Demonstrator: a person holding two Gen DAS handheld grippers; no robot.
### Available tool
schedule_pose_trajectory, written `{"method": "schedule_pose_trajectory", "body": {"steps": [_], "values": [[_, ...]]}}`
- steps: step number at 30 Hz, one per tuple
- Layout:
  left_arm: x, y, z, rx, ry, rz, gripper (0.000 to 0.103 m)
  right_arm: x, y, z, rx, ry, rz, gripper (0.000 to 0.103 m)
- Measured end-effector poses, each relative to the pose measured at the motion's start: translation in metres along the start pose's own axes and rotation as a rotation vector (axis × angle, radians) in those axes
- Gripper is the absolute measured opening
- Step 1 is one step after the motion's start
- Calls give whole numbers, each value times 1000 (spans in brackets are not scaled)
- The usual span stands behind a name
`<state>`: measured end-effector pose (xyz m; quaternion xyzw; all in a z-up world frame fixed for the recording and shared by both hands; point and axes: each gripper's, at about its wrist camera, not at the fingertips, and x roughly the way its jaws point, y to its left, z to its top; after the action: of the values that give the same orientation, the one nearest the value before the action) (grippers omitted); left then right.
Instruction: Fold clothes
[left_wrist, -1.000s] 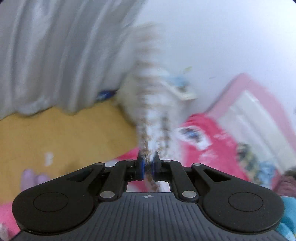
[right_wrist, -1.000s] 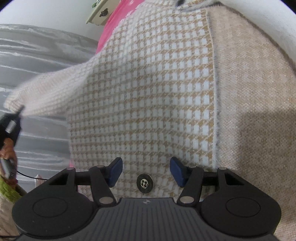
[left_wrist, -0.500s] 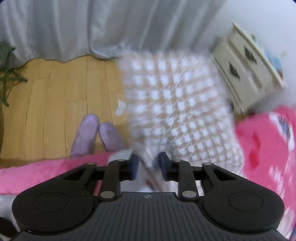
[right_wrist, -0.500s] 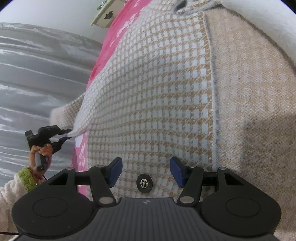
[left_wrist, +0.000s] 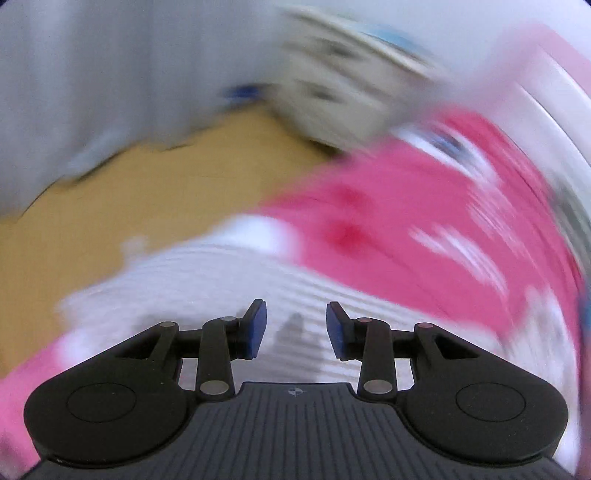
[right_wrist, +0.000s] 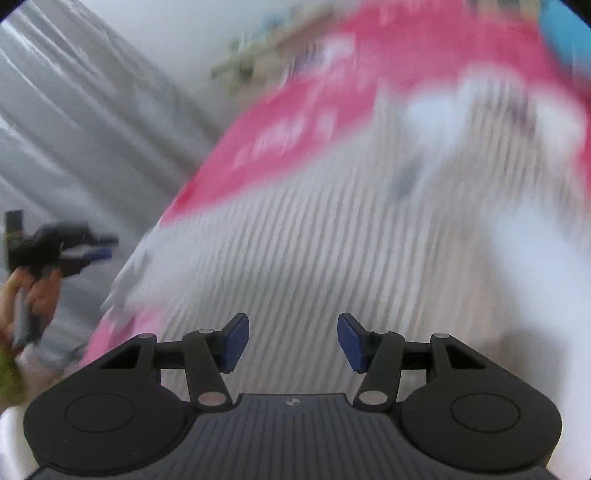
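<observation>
Both views are blurred by motion. A beige and white checked knit garment (right_wrist: 351, 236) lies spread on the pink bed cover (right_wrist: 295, 122). My right gripper (right_wrist: 291, 338) is open and empty just above it. My left gripper (left_wrist: 295, 326) is open and empty above the garment's pale edge (left_wrist: 221, 273) near the bed's side. The left gripper also shows in the right wrist view (right_wrist: 70, 247), held in a hand off the garment's left edge.
A wooden floor (left_wrist: 92, 206) lies left of the bed. A cream bedside cabinet (left_wrist: 332, 99) stands by the bed head. Grey curtains (right_wrist: 74, 122) hang along the wall. Something blue (right_wrist: 565, 33) lies on the bed at far right.
My left gripper has opened and let go of the garment's sleeve, which now lies on the bed. Both grippers have swung quickly, and the right one has pulled back from the cloth.
</observation>
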<state>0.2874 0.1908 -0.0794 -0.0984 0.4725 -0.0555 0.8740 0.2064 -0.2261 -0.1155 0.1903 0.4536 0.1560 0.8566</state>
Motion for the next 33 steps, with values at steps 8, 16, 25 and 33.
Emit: {"method": "schedule_pose_trajectory", "body": {"steps": [8, 16, 25, 33], "values": [[95, -153, -29, 688, -48, -21, 35, 60, -7, 108, -85, -35, -187, 58], [129, -160, -25, 892, -77, -44, 38, 121, -46, 143, 3, 106, -151, 66], [145, -151, -23, 697, -141, -31, 47, 76, -63, 101, 112, -40, -187, 11], [153, -137, -13, 567, -182, 23, 50, 19, -25, 79, -59, -381, -226, 42]]}}
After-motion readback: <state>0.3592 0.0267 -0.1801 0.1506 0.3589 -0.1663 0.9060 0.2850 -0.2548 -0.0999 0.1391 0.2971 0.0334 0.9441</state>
